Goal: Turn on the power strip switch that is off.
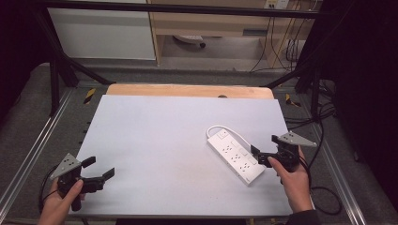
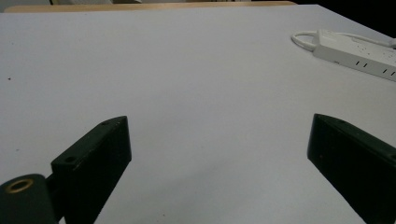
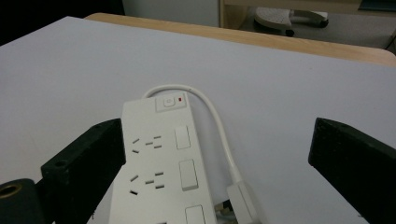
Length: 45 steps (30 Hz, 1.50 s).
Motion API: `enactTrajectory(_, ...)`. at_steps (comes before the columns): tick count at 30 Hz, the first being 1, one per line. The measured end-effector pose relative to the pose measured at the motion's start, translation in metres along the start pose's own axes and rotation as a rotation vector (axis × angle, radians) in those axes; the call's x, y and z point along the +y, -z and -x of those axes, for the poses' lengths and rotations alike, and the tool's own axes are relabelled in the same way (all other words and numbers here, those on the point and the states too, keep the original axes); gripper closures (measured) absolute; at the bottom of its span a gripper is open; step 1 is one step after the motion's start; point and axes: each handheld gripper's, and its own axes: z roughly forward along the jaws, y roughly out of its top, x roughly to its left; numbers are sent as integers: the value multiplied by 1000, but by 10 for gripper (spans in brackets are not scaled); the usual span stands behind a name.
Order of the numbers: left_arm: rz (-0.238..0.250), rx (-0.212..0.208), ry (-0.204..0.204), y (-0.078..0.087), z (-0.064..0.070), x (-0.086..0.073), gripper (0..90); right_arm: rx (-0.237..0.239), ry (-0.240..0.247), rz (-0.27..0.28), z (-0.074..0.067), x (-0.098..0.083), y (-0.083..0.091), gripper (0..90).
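Observation:
A white power strip (image 1: 237, 159) lies flat at the right of the white table (image 1: 159, 136), its cord (image 1: 234, 133) looped back along its side. In the right gripper view the strip (image 3: 156, 158) shows a switch with a red light at its far end, and the cord's plug (image 3: 243, 200) rests beside it. My right gripper (image 1: 264, 145) is open just right of the strip; seen from its own camera, the gripper (image 3: 218, 125) has its jaws wide apart over the strip and cord. My left gripper (image 1: 101, 167) is open at the front left over bare table, with the gripper (image 2: 219, 122) far from the strip (image 2: 359, 53).
A wooden edge (image 1: 187, 90) runs along the table's back. Black frame posts (image 1: 56, 79) stand at both back corners, and cables (image 1: 324, 187) trail on the floor at the right. A cabinet (image 1: 206, 23) stands behind.

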Motion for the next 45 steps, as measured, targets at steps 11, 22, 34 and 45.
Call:
enactTrajectory(11, -10, -2, -5, -1, 1, -1, 67, 23, 13, -28, -3, 17, -21, 46)
enactTrajectory(22, -13, -4, -5, -2, 1, -1, 67, 21, -13, -24, 3, 33, -32, 44)
enactTrajectory(34, -12, -5, -4, -1, 0, -1, 68, 14, -19, -63, 5, 40, -52, 108)
enactTrajectory(45, -13, -4, -6, -2, 0, -1, 68, 54, -37, -50, 8, 41, -59, 386)
